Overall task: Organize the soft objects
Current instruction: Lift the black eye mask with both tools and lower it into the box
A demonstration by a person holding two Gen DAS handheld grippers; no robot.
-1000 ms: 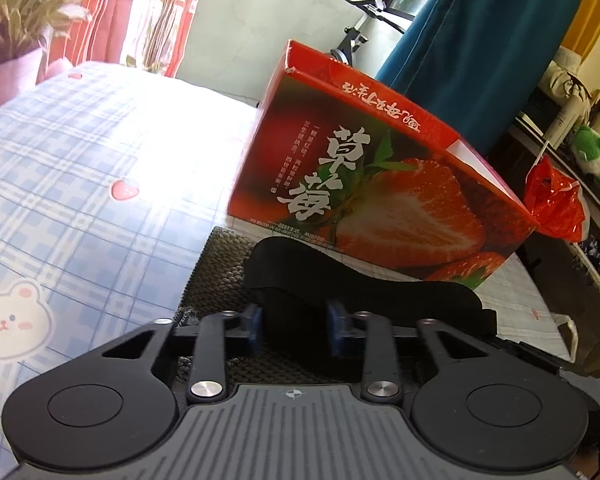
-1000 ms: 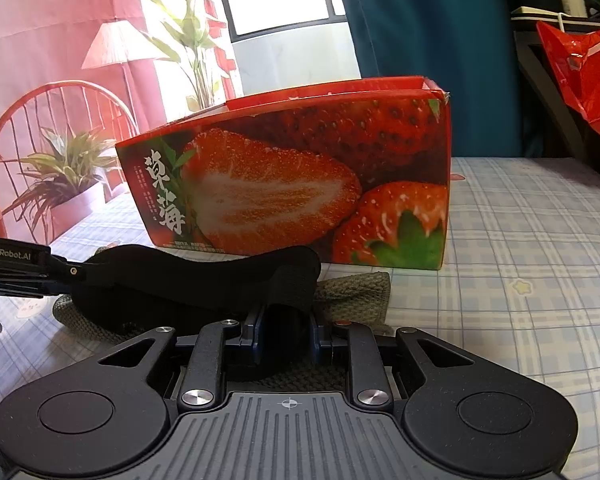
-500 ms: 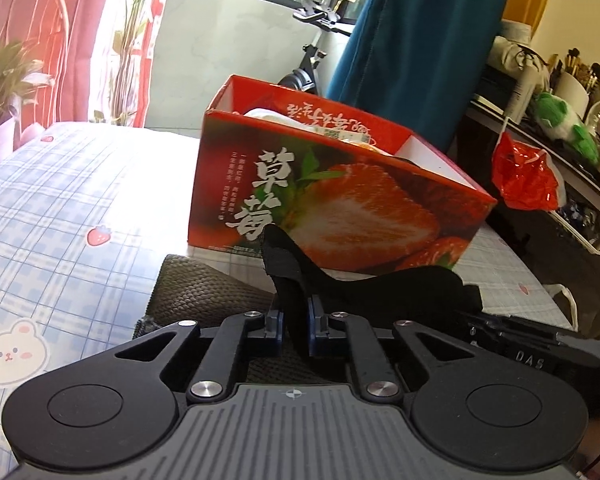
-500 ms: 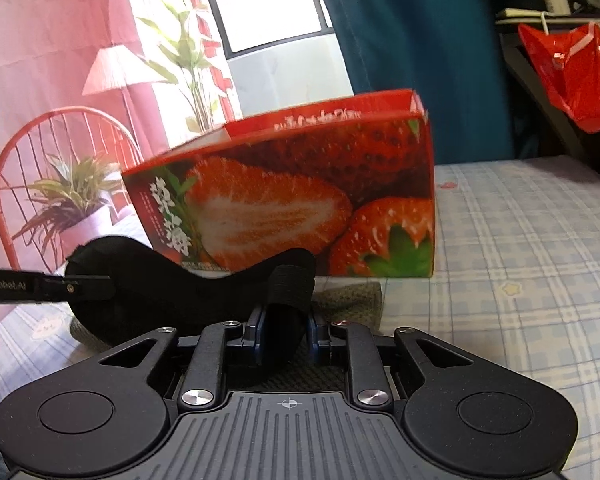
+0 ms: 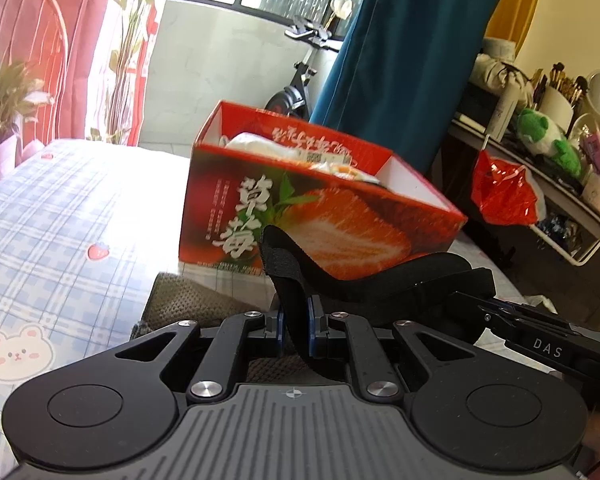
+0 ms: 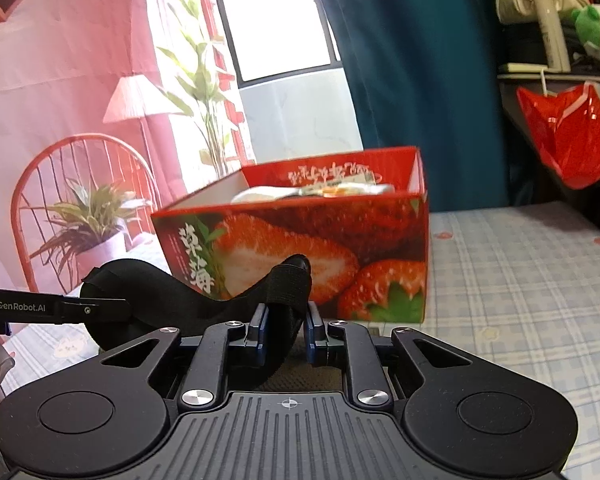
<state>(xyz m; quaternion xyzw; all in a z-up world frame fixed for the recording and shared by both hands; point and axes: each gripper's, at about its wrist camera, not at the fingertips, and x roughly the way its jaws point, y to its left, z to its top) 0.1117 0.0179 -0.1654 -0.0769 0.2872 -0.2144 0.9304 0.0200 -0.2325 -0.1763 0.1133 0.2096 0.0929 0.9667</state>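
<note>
Centrally, strawberry box [image 5: 312,216] seen open, white packets [image 5: 260,146] inside; black strap [image 5: 364,276] pinched by left tool [image 5: 296,326] and right tool [image 6: 284,330].

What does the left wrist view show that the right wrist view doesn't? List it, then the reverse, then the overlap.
Only left wrist: the exercise bike, the brushes in a cup and the bear print on the cloth. Only right wrist: the lampshade. Both: the strawberry box, and the black strap clamped at opposite ends.
</note>
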